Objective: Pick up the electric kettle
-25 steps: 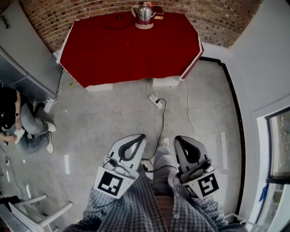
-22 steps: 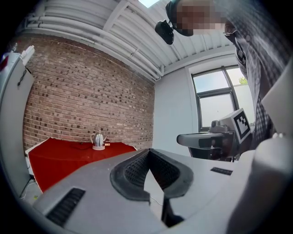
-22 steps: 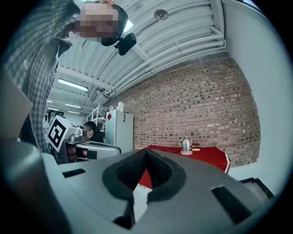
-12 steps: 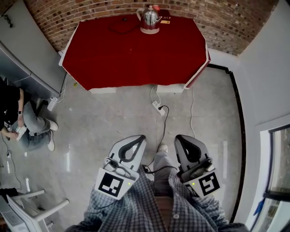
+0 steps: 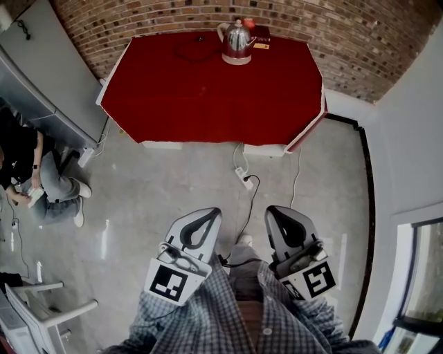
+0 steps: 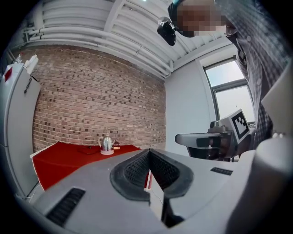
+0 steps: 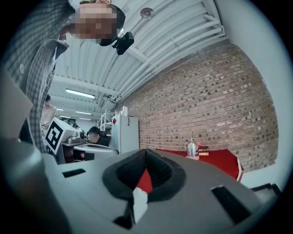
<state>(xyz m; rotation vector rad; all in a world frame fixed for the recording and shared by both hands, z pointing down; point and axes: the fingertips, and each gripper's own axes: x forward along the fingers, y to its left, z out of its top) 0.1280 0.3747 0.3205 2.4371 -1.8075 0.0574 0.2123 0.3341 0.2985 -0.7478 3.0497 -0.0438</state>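
The kettle (image 5: pixel 237 40) stands upright on its base at the far edge of the red tabletop (image 5: pixel 208 104), close to the brick wall (image 5: pixel 138 17). It is shiny metal, with its spout toward the left in the head view. A small box (image 5: pixel 261 43) lies just beside it on the right, and a dark cable (image 5: pixel 190 48) lies on the cloth to its left.

The left tool (image 5: pixel 210 212) and the right tool (image 5: pixel 273 211) are both held side by side in front of the person's checked shirt (image 5: pixel 208 318), over the grey floor (image 5: pixel 159 193) and well apart from the tabletop. Each points level toward the tabletop. In the left gripper view the two dark pads meet at the tip, so the jaws are closed with nothing between them. The right gripper view shows the same: pads together, nothing held. Neither tool touches the kettle. In both gripper views the kettle shows small and far off, beyond the jaw tips.

On the floor between the tools and the tabletop lies a white power strip (image 5: pixel 242 178) with a black cord running toward the person. At the left of the head view a grey cabinet (image 5: pixel 41 76) stands against the wall, and another person (image 5: pixel 34 180) sits on the floor beside it. A white chair (image 5: pixel 41 311) stands in the lower left corner.
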